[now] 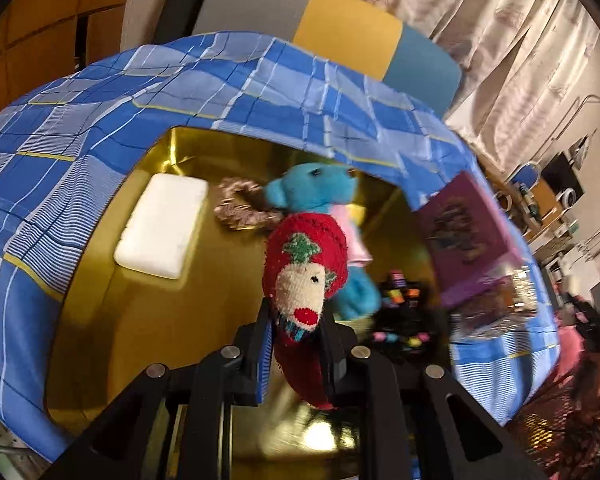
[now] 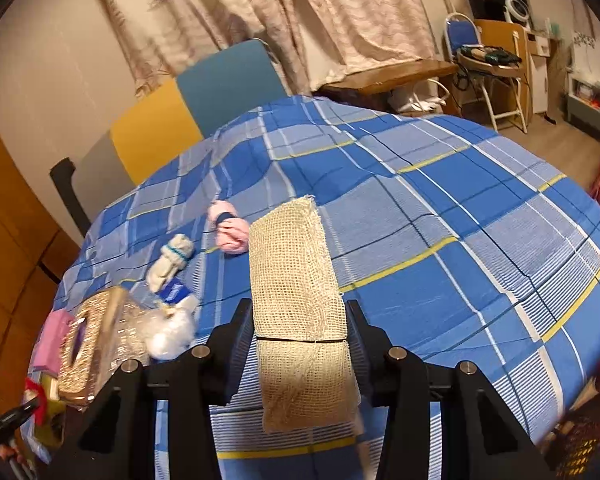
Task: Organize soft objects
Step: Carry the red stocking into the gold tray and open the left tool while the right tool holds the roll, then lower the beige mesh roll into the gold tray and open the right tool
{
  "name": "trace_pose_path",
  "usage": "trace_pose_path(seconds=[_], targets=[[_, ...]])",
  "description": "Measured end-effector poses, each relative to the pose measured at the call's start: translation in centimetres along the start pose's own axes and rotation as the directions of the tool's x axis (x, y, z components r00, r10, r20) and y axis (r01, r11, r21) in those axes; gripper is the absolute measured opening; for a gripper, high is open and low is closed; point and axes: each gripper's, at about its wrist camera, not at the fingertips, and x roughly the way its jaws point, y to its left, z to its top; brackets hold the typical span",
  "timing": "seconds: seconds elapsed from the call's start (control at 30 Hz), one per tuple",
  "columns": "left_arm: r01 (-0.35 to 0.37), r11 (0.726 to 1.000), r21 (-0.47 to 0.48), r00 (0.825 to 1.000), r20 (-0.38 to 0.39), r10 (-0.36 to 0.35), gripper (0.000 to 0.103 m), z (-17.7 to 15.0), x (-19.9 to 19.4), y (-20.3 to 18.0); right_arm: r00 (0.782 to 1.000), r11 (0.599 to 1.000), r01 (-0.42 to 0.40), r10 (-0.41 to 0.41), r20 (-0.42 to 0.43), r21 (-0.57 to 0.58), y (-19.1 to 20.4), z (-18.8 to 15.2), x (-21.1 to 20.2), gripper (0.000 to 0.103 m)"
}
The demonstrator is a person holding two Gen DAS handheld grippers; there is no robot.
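My left gripper (image 1: 298,320) is shut on a red knitted sock doll (image 1: 306,268) with a cream face, held above a gold tray (image 1: 100,320). In the tray lie a blue plush bear (image 1: 320,196), a white pad (image 1: 162,226) and a braided rope ring (image 1: 240,208). My right gripper (image 2: 298,320) is shut on a folded beige mesh cloth (image 2: 294,280), held above the blue plaid bedspread (image 2: 440,208). A pink sock roll (image 2: 230,230) and a white sock (image 2: 172,260) lie on the spread to the left.
A purple box (image 1: 466,236) and a black item with coloured beads (image 1: 400,312) sit at the tray's right. A gold tissue box (image 2: 96,344) and a plastic-wrapped white bundle (image 2: 172,332) lie at the bed's left. Chairs stand behind the bed (image 2: 228,84).
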Motion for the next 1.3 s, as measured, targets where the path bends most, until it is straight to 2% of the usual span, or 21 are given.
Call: trace_pose_path(seconds=[0.17,0.4,0.47,0.5,0.57,0.67,0.8,0.97,1.17,1.3], targets=[[-0.036,0.999,0.003,0.999,-0.035,0.036,0.019,0.7,2.3,1.5,0.999,0.996,-0.051,0.052,0.015,-0.070,5.0,-0.5,-1.5,0.046],[-0.079,0.996,-0.033,0.996,-0.053,0.077,0.020,1.5,3.8,3.3,0.978,0.964,-0.205,0.210,0.014,-0.169,13.9,-1.6,-3.7,0.046],[-0.099,0.994,-0.040,0.994,-0.054,0.097,0.026,1.6,3.9,3.6,0.971,0.952,-0.234,0.240,0.008,-0.200,16.2,-1.9,-4.2,0.046],[-0.120,0.992,-0.036,0.992,-0.049,0.118,0.034,1.7,3.9,3.7,0.966,0.944,-0.253,0.259,0.003,-0.212,17.4,-2.1,-4.4,0.046],[-0.149,0.989,-0.014,0.989,-0.024,0.148,0.037,1.7,3.4,3.6,0.952,0.924,-0.302,0.306,-0.020,-0.236,20.2,-2.6,-4.7,0.046],[-0.131,0.991,-0.009,0.991,0.006,0.131,0.042,1.5,2.2,3.7,0.939,0.898,-0.339,0.340,-0.047,-0.280,23.5,-3.4,-4.9,0.046],[-0.108,0.993,-0.048,0.991,0.068,0.111,0.042,0.9,0.2,4.3,0.914,0.857,-0.405,0.390,-0.113,-0.318,28.2,-4.9,-4.5,0.046],[-0.030,0.994,-0.108,0.985,0.167,0.048,0.042,-0.2,-2.9,5.1,0.881,0.816,-0.470,0.415,-0.226,-0.337,33.1,-7.3,-2.6,0.046],[-0.018,0.986,-0.164,0.981,0.189,0.049,0.042,-1.2,-4.0,6.4,0.841,0.780,-0.521,0.398,-0.367,-0.347,38.9,-10.9,0.8,0.046],[-0.018,0.981,-0.192,0.981,0.184,0.054,0.042,-1.8,-4.2,7.1,0.785,0.782,-0.556,0.384,-0.486,-0.281,42.0,-14.2,4.3,0.046]])
